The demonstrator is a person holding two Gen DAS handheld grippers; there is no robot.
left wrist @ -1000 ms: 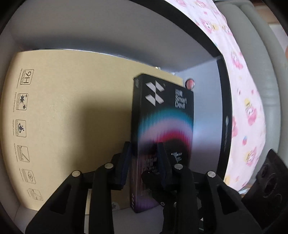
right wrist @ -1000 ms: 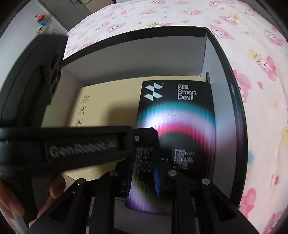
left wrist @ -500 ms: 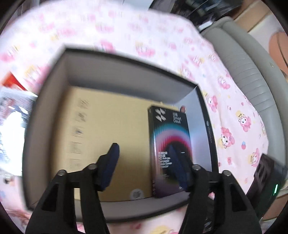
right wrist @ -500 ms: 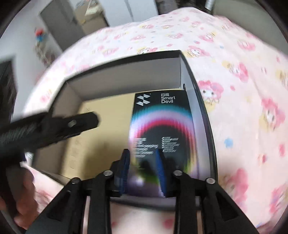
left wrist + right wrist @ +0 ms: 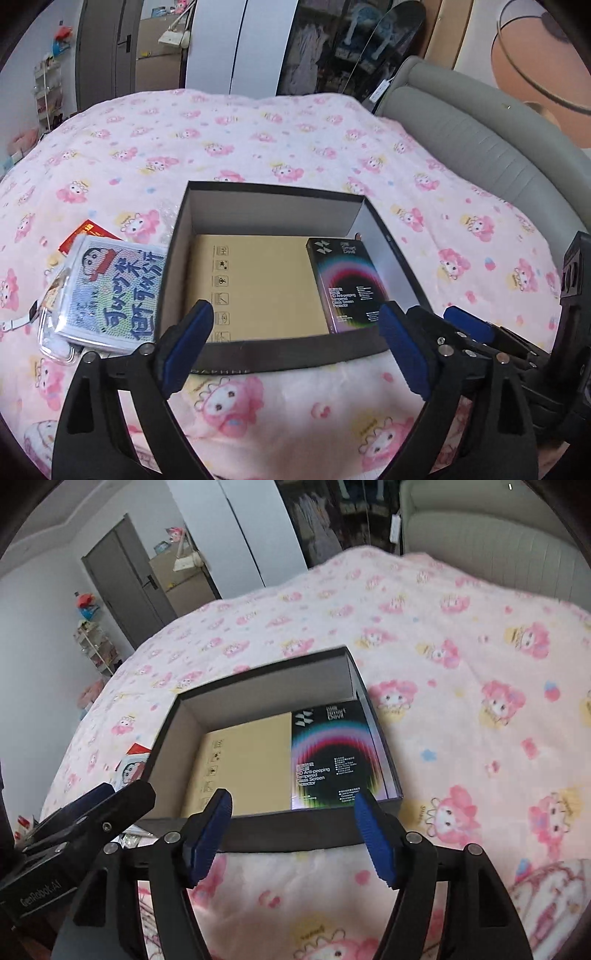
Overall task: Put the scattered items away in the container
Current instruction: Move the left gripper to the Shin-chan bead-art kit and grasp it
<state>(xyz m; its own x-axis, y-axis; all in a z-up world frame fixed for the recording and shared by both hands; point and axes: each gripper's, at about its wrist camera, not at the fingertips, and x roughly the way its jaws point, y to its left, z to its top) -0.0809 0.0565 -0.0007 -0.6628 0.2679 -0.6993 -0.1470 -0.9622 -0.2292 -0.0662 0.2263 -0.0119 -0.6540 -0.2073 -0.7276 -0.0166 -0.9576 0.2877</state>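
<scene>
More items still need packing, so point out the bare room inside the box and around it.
Inside the black box, only a narrow strip of floor shows between the Smart Devil pack and the right wall; the tan flat pack covers the rest. The blanket is bare right of and behind the box. Left is crowded by the cartoon pouch.

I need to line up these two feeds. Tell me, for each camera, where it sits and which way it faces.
Left wrist: on the left gripper, angled down over the near wall of the black box; its own opening, empty fingers show, with the right gripper beside them.
Right wrist: on the right gripper, angled down at the same box; its opening, empty fingers and the left gripper show.
Shared: box, tan box, Smart Devil box, cartoon packet, pink bedspread.
</scene>
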